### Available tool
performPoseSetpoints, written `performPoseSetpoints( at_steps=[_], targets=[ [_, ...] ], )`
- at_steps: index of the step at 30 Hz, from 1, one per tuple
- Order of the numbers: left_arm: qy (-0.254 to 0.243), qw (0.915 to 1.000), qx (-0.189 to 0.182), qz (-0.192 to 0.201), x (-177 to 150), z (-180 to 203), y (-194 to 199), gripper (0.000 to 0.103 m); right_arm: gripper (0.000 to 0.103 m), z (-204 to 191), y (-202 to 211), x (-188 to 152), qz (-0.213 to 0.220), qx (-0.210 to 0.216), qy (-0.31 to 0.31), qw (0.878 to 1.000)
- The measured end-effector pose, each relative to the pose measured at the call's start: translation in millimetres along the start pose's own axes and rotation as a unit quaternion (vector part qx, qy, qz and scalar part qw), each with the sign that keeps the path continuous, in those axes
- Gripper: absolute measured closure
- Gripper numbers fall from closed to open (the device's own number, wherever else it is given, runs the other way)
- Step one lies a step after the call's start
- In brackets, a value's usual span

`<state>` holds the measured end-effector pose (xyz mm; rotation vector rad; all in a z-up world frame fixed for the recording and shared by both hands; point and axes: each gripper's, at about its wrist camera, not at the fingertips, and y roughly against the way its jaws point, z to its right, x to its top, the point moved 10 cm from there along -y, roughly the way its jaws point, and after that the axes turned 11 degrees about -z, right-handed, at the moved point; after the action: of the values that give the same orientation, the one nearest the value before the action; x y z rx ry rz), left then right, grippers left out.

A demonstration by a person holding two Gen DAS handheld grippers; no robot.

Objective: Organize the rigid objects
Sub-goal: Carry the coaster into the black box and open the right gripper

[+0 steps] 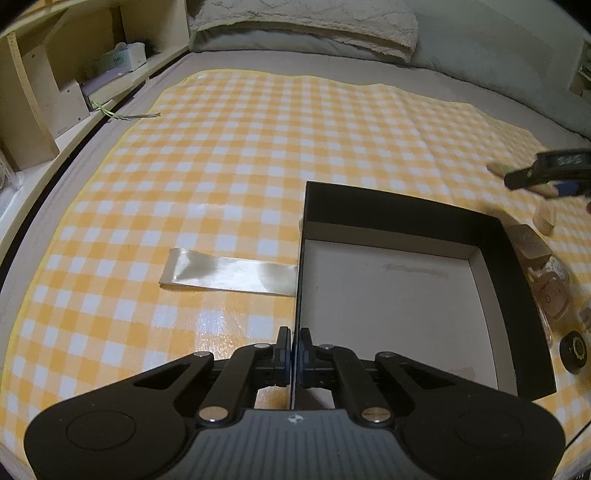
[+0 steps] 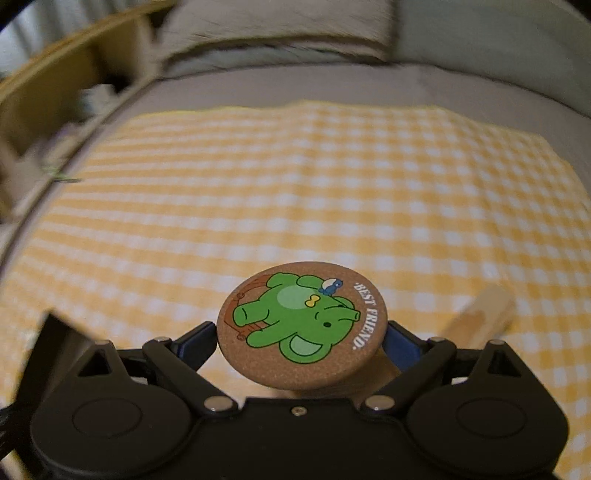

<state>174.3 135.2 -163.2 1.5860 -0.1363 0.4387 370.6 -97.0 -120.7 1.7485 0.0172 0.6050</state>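
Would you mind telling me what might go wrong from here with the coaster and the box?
The right claw pinches the round cork coaster only at its edges, so it could twist or slip out. The left claw clamps just one thin wall of the black box, which might tilt or bend if pulled.

On the bed lies a cloth (image 1: pixel 221 166) bearing an open box (image 1: pixel 406 295) at near right — a flat strip (image 1: pixel 229 273) touching its left wall, small items (image 1: pixel 550 291) just right, pillow (image 1: pixel 303 22) far behind.
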Motion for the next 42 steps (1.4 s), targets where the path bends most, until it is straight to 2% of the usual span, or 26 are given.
performPoseSetpoints(
  at_steps=[5, 9, 13, 17, 22, 24, 28, 31, 33, 35, 37, 38, 40, 41, 42],
  targets=[
    [-0.002, 0.9999, 0.002, -0.013, -1, 0, -2, 0.099, 0.007, -80, 45, -10, 0.025, 0.05, 0.111, 0.992],
    [0.004, 0.9995, 0.003, -0.03, -6, -2, -4, 0.098, 0.007, -132, 62, -28, 0.019, 0.067, 0.208, 0.976],
    [-0.005, 0.9993, 0.014, -0.033, -9, 0, -2, 0.099, 0.007, -156, 61, -48, -0.003, 0.08, 0.278, 0.957],
    [-0.019, 0.999, 0.023, -0.033, -9, 2, 1, 0.099, 0.007, -172, 50, -68, -0.031, 0.08, 0.334, 0.939],
    [-0.028, 0.9987, 0.019, -0.038, -9, 0, 4, 0.099, 0.007, -200, 44, -80, -0.055, 0.06, 0.375, 0.924],
    [-0.034, 0.9986, 0.019, -0.036, -9, 0, 6, 0.099, 0.007, -208, 45, -78, -0.062, 0.039, 0.389, 0.918],
    [-0.038, 0.9983, 0.013, -0.041, -12, 0, 6, 0.099, 0.004, -215, 55, -78, -0.097, -0.005, 0.383, 0.919],
    [-0.04, 0.9982, 0.008, -0.045, -13, 1, 7, 0.099, 0.002, -215, 73, -88, -0.091, -0.004, 0.377, 0.922],
    [-0.041, 0.9979, 0.008, -0.049, -14, 0, 6, 0.099, 0.002, -211, 87, -84, -0.085, 0.01, 0.353, 0.932],
    [-0.045, 0.9975, 0.012, -0.054, -14, 1, 5, 0.099, 0.006, -210, 104, -87, -0.077, 0.03, 0.32, 0.944],
    [-0.047, 0.9969, 0.013, -0.062, -14, 2, 5, 0.099, 0.018, -207, 114, -95, -0.072, 0.049, 0.302, 0.949],
    [-0.048, 0.9967, 0.013, -0.065, -13, 2, 5, 0.099, 0.022, -210, 119, -95, -0.074, 0.057, 0.299, 0.95],
    [-0.053, 0.9962, 0.016, -0.068, -12, 2, 6, 0.099, 0.042, -210, 99, -89, -0.078, 0.063, 0.304, 0.948],
    [-0.056, 0.9958, 0.016, -0.07, -10, 2, 6, 0.099, 0.048, -215, 100, -92, -0.081, 0.063, 0.313, 0.944],
    [-0.058, 0.9955, 0.015, -0.073, -10, 2, 6, 0.099, 0.057, -214, 82, -93, -0.084, 0.062, 0.322, 0.941]
  ],
)
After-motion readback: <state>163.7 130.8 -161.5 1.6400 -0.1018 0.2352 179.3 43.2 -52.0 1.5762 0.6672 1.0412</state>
